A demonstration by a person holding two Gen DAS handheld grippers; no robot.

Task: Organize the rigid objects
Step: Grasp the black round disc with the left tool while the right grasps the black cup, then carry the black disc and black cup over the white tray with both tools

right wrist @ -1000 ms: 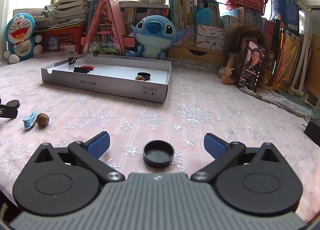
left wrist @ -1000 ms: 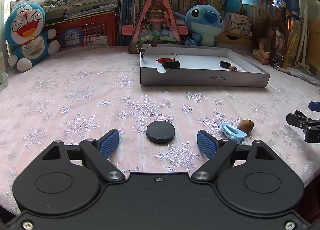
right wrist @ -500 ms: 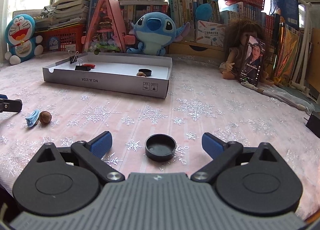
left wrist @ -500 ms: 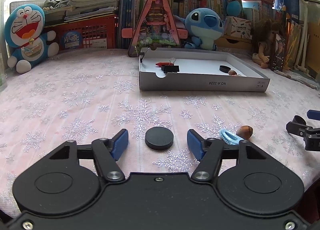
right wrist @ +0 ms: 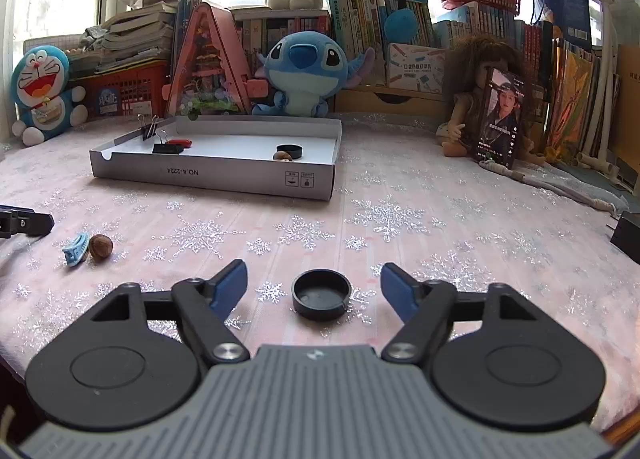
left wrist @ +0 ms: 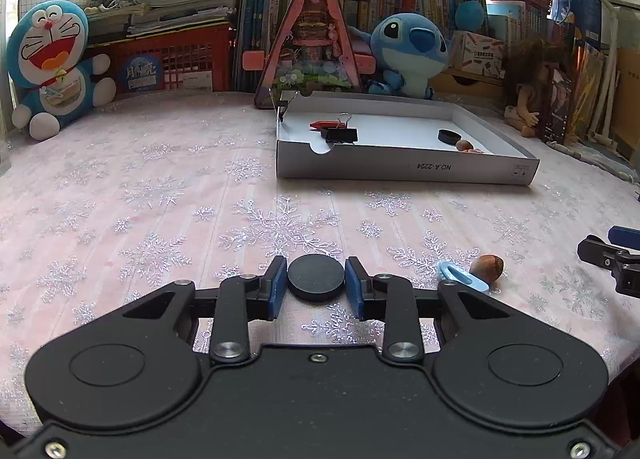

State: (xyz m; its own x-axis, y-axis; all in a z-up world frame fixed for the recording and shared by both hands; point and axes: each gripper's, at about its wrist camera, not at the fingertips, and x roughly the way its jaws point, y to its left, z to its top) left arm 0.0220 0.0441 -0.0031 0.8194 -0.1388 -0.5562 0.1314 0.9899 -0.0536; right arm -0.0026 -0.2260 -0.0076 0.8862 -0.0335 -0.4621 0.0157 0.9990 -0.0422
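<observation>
In the left wrist view a flat black cap (left wrist: 316, 277) lies top up on the pink snowflake cloth. My left gripper (left wrist: 316, 284) is closing on it, and both blue pads (left wrist: 277, 289) touch its sides. In the right wrist view a second black cap (right wrist: 321, 294) lies hollow side up between the fingers of my right gripper (right wrist: 314, 279). Those jaws are closing too, but the pads (right wrist: 229, 288) stand well apart from the cap. A blue clip (left wrist: 462, 277) and a brown nut (left wrist: 486, 267) lie together between the two grippers.
A shallow white cardboard tray (left wrist: 400, 171) stands farther back, holding binder clips (left wrist: 340, 134), a red piece, another black cap (left wrist: 448, 136) and a nut. Plush toys, books, a doll and baskets line the back edge. The right gripper's tip (left wrist: 612, 259) shows at the right edge.
The left jaws have closed from wide apart until the pads meet the flat cap. The right jaws have narrowed partly around the hollow cap. Neither hand has shifted.
</observation>
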